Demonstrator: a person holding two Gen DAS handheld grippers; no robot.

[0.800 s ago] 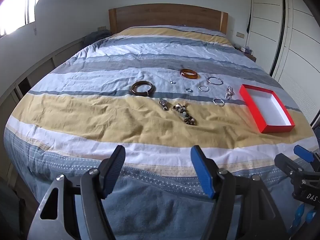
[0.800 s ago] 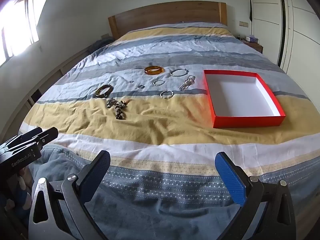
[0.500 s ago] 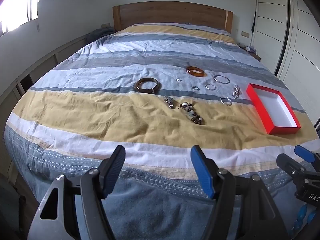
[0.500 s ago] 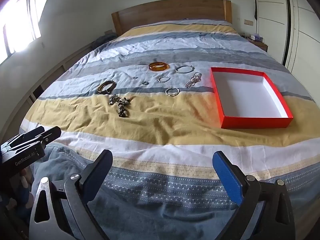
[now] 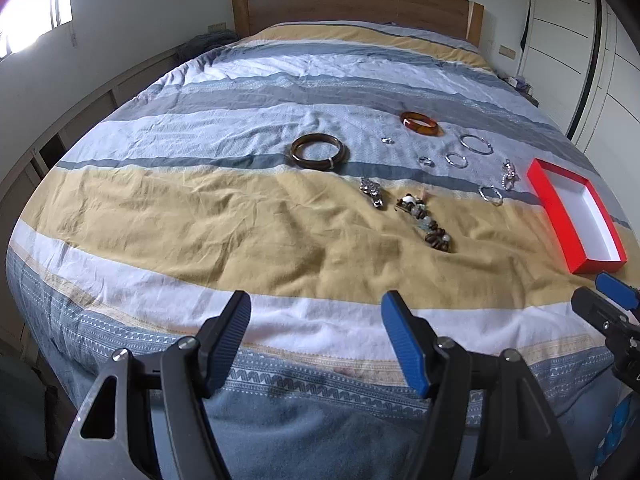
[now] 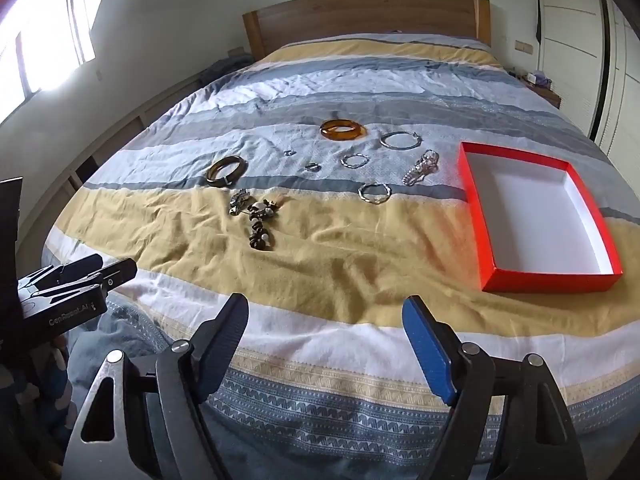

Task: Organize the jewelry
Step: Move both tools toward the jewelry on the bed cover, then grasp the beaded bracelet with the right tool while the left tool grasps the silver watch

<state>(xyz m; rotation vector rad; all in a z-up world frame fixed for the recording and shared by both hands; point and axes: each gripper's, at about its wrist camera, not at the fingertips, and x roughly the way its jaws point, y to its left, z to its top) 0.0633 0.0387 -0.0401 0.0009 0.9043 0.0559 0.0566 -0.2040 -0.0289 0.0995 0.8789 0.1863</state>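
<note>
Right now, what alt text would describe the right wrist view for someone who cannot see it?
Bracelets and rings lie scattered on a striped bedspread beside an empty red box. The right gripper hangs open in the foreground, holding nothing; the left gripper shows at the left edge.

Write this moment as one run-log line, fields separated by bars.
phase: approach | left tongs: open, nothing held | right tongs: open, nothing held | red box: nothing inside | jewelry: all on bed
</note>
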